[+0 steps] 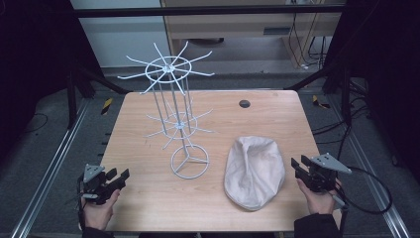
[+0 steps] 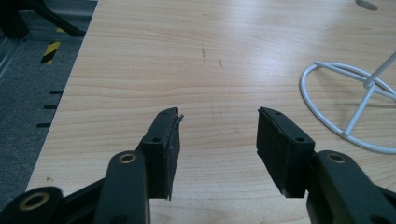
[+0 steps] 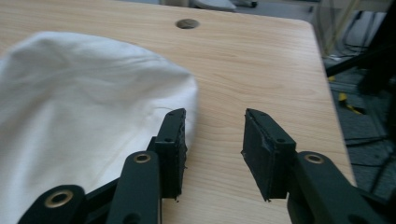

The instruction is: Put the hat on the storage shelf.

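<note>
A white wire rack [image 1: 181, 121] with two tiers of radiating hooks stands upright on a ring base [image 1: 190, 161] near the table's middle. A flat cream cloth cap [image 1: 254, 171] lies to its right. My left gripper [image 1: 120, 176] rests open at the table's front left corner, nothing between its jaws; the ring base [image 2: 348, 109] shows ahead to its right. My right gripper [image 1: 298, 166] is open at the front right, just beside the cap's edge [image 3: 93, 107], with bare wood between its jaws. A hand holds each gripper.
The wooden table [image 1: 148, 198] has a small dark round hole [image 1: 244, 103] near its far edge. Metal rails and grey floor flank the table. Black frame legs and yellow-black tape marks [image 1: 106, 105] lie beyond the corners.
</note>
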`<state>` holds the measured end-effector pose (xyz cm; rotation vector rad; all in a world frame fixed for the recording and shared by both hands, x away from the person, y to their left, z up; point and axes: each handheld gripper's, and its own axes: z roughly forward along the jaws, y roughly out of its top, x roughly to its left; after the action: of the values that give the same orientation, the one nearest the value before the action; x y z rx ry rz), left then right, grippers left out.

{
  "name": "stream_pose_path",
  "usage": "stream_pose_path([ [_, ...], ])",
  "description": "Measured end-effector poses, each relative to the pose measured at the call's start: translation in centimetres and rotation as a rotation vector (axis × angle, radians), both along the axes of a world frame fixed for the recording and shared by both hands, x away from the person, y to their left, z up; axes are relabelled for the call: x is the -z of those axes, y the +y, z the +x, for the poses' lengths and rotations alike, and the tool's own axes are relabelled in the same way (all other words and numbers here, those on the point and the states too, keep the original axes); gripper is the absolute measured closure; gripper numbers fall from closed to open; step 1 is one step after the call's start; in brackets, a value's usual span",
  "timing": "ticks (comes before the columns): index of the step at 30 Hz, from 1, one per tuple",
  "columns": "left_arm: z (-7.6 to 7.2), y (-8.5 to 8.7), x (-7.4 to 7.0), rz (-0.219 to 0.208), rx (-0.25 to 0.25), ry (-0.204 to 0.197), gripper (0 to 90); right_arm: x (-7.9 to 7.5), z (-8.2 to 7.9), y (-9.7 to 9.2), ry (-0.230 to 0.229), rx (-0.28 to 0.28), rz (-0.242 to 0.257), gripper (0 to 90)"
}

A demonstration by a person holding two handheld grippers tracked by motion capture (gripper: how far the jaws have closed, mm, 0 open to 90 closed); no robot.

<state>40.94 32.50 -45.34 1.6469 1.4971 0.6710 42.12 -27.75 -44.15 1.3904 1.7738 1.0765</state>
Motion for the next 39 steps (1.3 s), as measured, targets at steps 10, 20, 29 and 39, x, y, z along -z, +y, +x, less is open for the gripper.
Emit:
stream_pose_path([
  [10,-0.4,-0.3,-0.3,0.034,0.048,0.003,62.3,-2.3,-1.6,3.0,0.004,-0.164,0.030,84.3],
  [20,-0.3,-0.5,-0.1,0.066,0.065,0.010,64.4,-3.0,-2.3,7.3,0.027,-0.330,0.009,90.0],
  [29,-0.2,-0.5,0.0,0.084,0.064,0.012,62.9,-1.9,-2.0,10.4,0.083,-0.408,0.007,90.0],
  [39,-0.1,-0.6,0.2,0.102,0.065,0.013,60.4,-0.9,-1.1,12.9,0.121,-0.455,-0.006,90.0],
])
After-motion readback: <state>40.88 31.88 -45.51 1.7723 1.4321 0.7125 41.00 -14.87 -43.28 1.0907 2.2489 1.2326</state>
